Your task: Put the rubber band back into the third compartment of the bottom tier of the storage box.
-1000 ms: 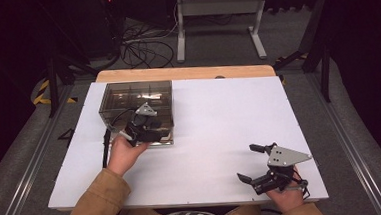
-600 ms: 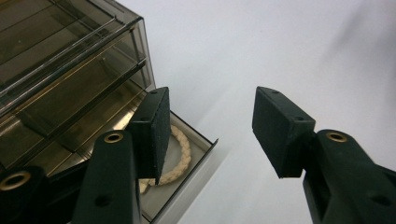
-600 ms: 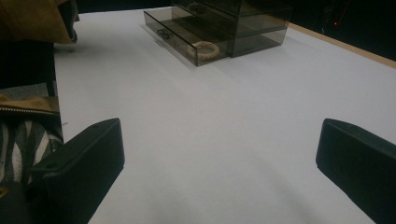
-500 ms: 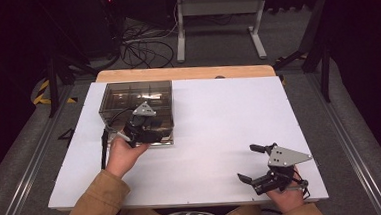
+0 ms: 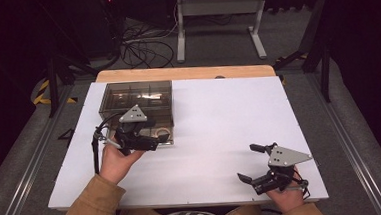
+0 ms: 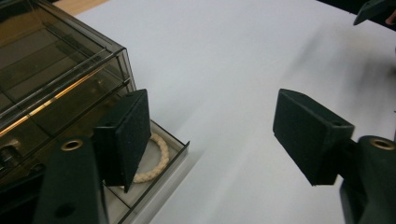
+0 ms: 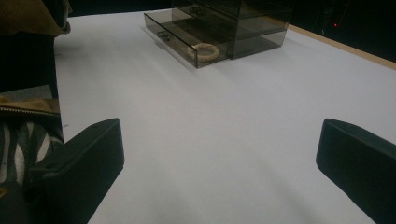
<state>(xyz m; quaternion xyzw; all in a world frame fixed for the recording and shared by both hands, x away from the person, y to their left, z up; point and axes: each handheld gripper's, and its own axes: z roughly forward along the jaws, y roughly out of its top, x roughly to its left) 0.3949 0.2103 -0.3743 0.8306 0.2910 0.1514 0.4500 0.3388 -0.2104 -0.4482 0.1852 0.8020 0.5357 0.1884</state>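
The left gripper (image 5: 152, 135) had just been spreading its fingers (image 6: 128, 135), nothing between them, beside the bracelet (image 6: 156, 161) lying in the pulled-out drawer (image 7: 175, 39) of the smoky box (image 5: 135, 98). The right gripper (image 5: 254, 163) hung released, well apart. The placing step seemed finished; closing the drawer would call for a straight push on its front edge, with bare table (image 5: 219, 120) all around

Smoked drawer box (image 5: 137, 98) blocks the desk's (image 5: 229, 115) far left corner; its open drawer (image 5: 161, 137) juts toward the person. Centre and right lie bare, open for passage.
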